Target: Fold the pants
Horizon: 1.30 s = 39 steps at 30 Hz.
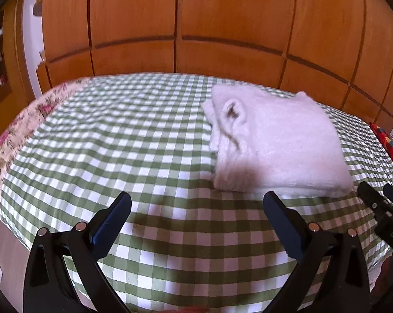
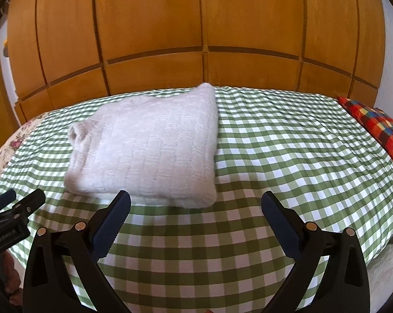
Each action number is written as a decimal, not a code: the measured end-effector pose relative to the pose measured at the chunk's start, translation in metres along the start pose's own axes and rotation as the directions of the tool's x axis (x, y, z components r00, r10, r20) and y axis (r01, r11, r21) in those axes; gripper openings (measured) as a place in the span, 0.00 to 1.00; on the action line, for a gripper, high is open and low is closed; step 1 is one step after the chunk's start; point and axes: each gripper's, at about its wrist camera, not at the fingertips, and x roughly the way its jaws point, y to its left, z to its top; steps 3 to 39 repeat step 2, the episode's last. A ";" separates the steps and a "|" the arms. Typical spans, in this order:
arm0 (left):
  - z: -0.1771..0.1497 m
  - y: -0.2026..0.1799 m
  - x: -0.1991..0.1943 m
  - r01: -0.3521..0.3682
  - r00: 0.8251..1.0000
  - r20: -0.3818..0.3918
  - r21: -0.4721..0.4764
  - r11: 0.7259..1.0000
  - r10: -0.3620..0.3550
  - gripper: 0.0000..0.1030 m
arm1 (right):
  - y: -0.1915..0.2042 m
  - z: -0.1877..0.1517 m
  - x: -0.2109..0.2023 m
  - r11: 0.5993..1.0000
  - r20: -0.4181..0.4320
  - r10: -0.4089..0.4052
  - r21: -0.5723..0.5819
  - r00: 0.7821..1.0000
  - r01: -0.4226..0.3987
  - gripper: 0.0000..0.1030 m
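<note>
1. The white fuzzy pants (image 2: pixel 146 146) lay as a thick folded bundle on the green gingham bedspread (image 2: pixel 287 156), toward the wooden wardrobe (image 2: pixel 196 26).
2. My left gripper (image 1: pixel 196 224) hung just short of the bundle's near edge, fingers wide, holding nothing.
3. My right gripper (image 2: pixel 196 224) was likewise wide and empty.
4. I judged the folding done; next called only for tidying or pulling away.
</note>
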 end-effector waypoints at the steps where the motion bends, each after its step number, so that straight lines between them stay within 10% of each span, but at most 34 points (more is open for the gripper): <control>1: 0.000 0.002 0.003 0.002 1.000 -0.010 -0.004 1.000 -0.002 0.98 | -0.004 0.000 0.002 1.000 -0.003 -0.009 0.007 1.000 0.009 0.96; 39: 0.001 0.006 0.008 0.005 1.000 -0.023 -0.008 1.000 -0.005 0.98 | -0.007 0.000 0.004 1.000 -0.004 -0.016 0.013 1.000 0.016 0.96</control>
